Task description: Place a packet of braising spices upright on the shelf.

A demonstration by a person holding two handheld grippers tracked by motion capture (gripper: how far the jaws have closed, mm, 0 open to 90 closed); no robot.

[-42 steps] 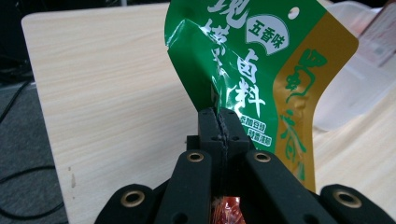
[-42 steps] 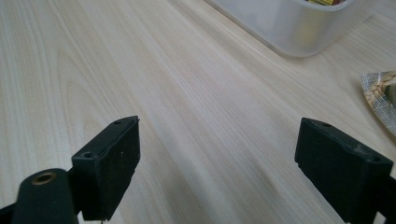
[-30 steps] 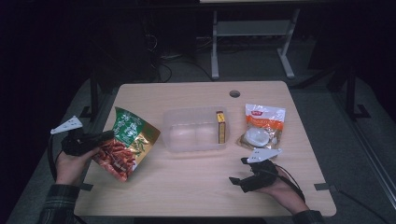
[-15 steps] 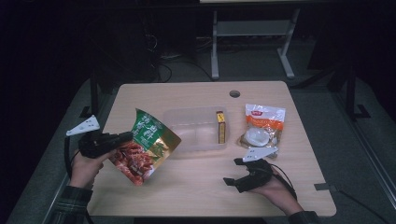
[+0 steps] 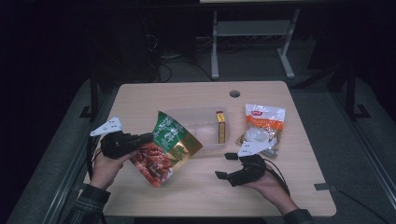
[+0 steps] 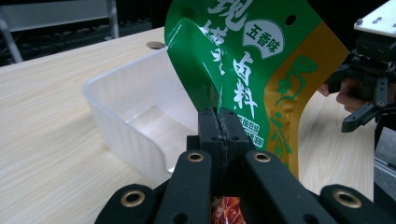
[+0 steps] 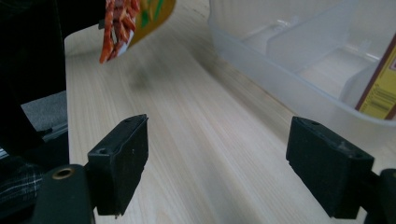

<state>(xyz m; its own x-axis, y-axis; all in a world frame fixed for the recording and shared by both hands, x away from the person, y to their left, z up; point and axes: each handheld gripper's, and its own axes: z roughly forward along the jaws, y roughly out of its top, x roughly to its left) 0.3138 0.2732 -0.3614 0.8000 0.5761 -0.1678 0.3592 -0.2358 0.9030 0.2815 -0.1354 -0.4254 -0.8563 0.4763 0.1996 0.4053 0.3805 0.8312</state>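
My left gripper [image 5: 148, 137] is shut on the edge of a green and red snack bag [image 5: 170, 144], which hangs off the table beside and over the left end of a clear plastic container [image 5: 198, 116]. In the left gripper view the jaws [image 6: 218, 126] pinch the bag [image 6: 243, 60] right in front of the container [image 6: 126, 116]. My right gripper [image 5: 225, 166] hovers low over the front right of the table. Its jaws [image 7: 217, 154] stand open, have just been closing a little, and have nothing between them.
A yellow box [image 5: 221, 127] stands in the right end of the container. An orange and white bag [image 5: 262, 126] lies to the right of it, just behind the right hand. The table [image 5: 140, 100] has a cable hole [image 5: 234, 94] near its far edge.
The left gripper has carried the snack bag rightward, from the table's left edge to the left end of the container. The right hand has barely shifted.
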